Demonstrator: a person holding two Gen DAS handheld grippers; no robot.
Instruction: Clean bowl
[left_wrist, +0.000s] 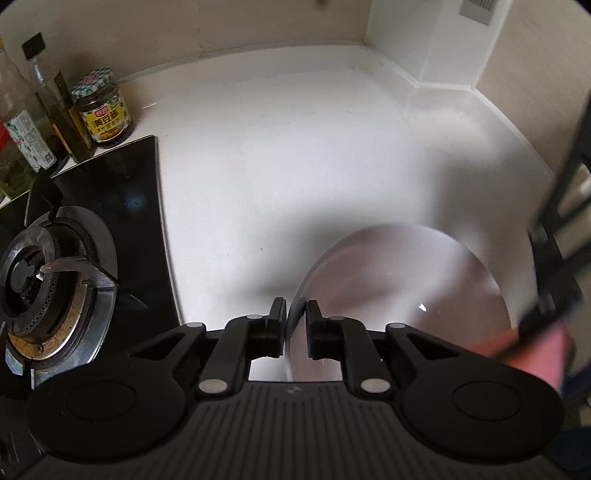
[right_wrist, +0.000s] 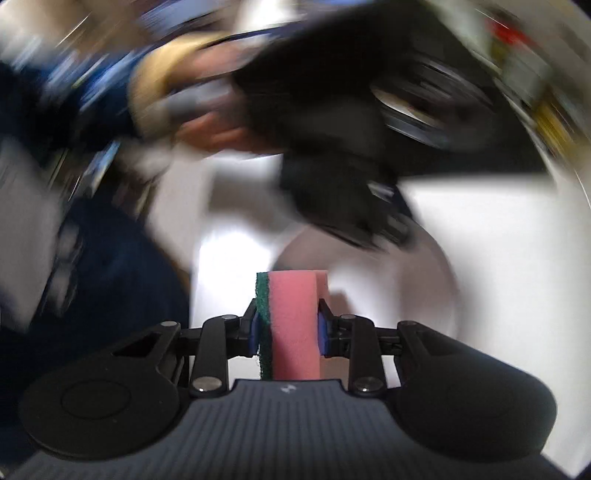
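A clear glass bowl (left_wrist: 402, 295) sits over the white counter, blurred by motion. My left gripper (left_wrist: 295, 314) is shut on the bowl's near rim, one finger inside and one outside. My right gripper (right_wrist: 288, 321) is shut on a pink sponge (right_wrist: 295, 325) with a green scouring side on its left. In the left wrist view the sponge (left_wrist: 532, 343) and right gripper show blurred at the bowl's right edge. In the right wrist view the bowl (right_wrist: 417, 280) lies ahead of the sponge, with the left gripper (right_wrist: 351, 206) above it, all blurred.
A black glass hob with a gas burner (left_wrist: 48, 277) lies left of the bowl. Oil bottles (left_wrist: 55, 99) and a sauce jar (left_wrist: 101, 107) stand at the back left against the wall. White counter (left_wrist: 277, 166) stretches behind the bowl to a corner.
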